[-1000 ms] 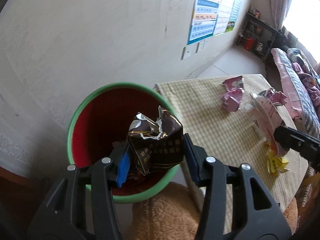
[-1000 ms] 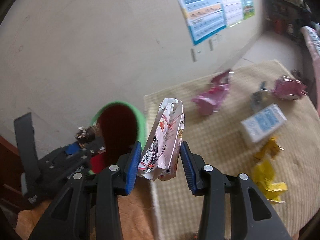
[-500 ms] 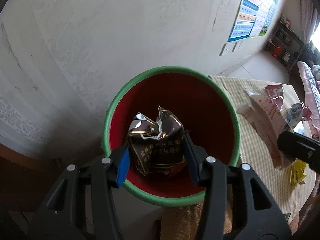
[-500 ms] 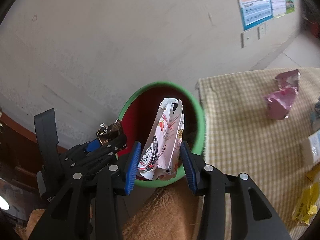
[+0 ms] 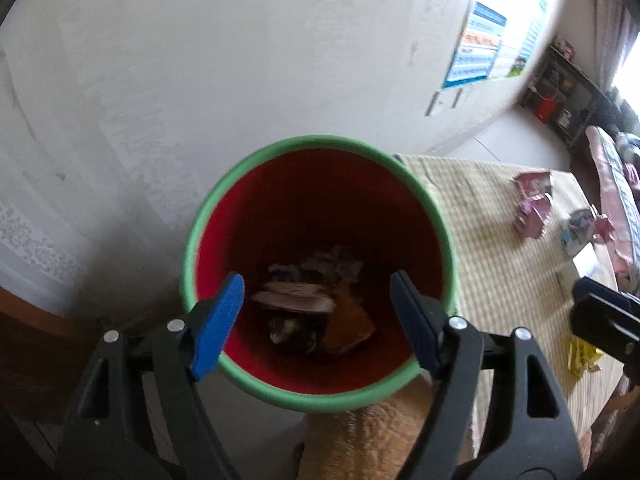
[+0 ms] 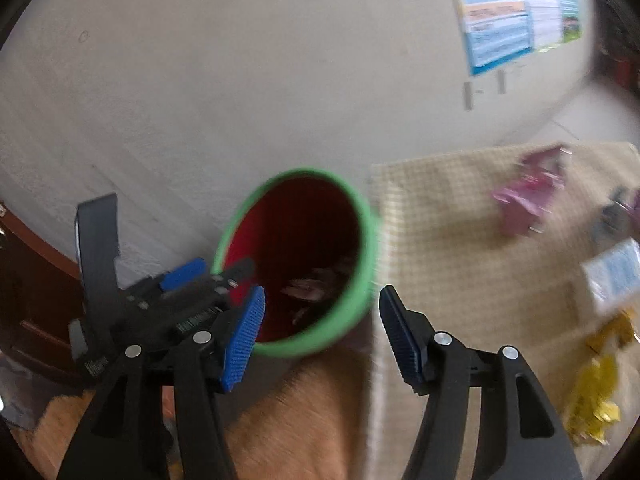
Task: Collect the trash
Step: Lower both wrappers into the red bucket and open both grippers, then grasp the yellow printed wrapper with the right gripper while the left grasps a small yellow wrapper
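A red bin with a green rim stands on the floor by the wall, beside a table with a checked cloth. My left gripper hangs right over the bin's mouth, its jaws opening with nothing between them. Several wrappers lie at the bin's bottom. My right gripper hovers over the bin's near rim, jaws opening and empty too. The left gripper's body shows at the bin's left edge in the right wrist view. On the cloth lie pink wrappers, a white-blue packet and yellow wrappers.
A plastered wall with a blue poster runs behind the bin. A tan furry cushion sits under both grippers at the table's near corner. Dark wooden furniture stands at the left. A shelf and a bed lie far right.
Both grippers opened and let go of their wrappers: the brown one and the white-pink one are gone from the jaws and lie in the bin. Both views shifted slightly over the bin.
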`<state>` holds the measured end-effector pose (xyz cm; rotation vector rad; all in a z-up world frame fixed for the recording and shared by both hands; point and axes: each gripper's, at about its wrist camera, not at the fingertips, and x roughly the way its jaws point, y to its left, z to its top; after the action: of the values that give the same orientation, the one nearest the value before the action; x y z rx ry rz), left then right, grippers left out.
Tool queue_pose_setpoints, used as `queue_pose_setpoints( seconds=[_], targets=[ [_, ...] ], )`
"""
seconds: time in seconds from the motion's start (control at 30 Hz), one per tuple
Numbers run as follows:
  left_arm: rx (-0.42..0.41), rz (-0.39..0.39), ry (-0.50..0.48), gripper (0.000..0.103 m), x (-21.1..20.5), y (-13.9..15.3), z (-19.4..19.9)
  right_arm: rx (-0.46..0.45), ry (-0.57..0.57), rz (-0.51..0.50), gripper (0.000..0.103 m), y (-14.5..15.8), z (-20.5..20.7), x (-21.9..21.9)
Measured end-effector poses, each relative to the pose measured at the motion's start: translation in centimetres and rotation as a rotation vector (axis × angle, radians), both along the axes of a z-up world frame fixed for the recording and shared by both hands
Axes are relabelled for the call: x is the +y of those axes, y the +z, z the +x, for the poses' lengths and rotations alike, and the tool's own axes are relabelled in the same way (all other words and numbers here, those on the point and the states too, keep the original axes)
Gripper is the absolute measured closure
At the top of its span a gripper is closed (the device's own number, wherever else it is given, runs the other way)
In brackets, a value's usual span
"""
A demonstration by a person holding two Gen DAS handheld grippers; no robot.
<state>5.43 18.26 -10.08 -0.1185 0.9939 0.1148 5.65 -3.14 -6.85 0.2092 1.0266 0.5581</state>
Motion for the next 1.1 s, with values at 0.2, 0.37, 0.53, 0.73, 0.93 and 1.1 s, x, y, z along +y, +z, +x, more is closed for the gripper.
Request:
queue_pose_setpoints(
  seconds=[0.2,0.37,0.53,0.73,0.93,1.1],
  targets=[
    [0.006,0.006,-0.089,0.030,-4.1,-0.1,0.4,-0.019,-0.218,-0.139,0.044,-0.5,-2.0,-9.3],
    [0.011,0.020,-0.173,0.030,-7.6,0.1,0.3,0.023,-0.341,-0.310,0.041,-2.8,-2.8,-15.1],
    [0.009,0.027,-0.260,0.030,-11.3,0.5,0.2,0.144,-0.344,-0.365,0.039,-7.6,-3.4,-17.6],
    [0.006,0.046,-0.378,0.030,-16.0,0.9,-0.1,0.154,-0.347,-0.322,0.058,-10.1,-5.1,-17.8],
    [0.019,0.030,-0.504,0.030,-21.5,0.8,0.1,0.164,-0.466,-0.121,0.061,-8.8,-7.2,-21.4],
    [0.046,0.000,-0.618,0.031,-26.7,-0.1,0.6,0.119,-0.530,0.035,0.060,-6.4,-8.9,-25.0]
  ],
)
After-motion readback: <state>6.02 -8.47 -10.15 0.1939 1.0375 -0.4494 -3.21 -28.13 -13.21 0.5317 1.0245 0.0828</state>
